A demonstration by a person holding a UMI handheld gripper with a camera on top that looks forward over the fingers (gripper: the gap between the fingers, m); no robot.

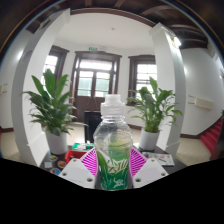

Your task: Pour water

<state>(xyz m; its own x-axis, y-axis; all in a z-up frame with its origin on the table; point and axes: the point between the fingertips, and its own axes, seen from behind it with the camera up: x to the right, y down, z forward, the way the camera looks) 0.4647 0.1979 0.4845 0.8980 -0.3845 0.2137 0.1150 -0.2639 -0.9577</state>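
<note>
White walls and a tall glazed double door (97, 78) fill the background, with two leafy green potted plants (52, 108) flanking it. Between the gripper's (113, 168) pink-padded fingers (88, 161) stands a clear plastic bottle with a white cap and green label (112, 150), both pads pressing its sides. Its base is cut off below.

The gripper (113, 166) has two white fingers (75, 168), one on each side. Each finger has slanted, blocky edges. On the inside of each finger sits a bright pink pad (90, 160) with dark stripes. Below the fingers the body looks black.
</note>
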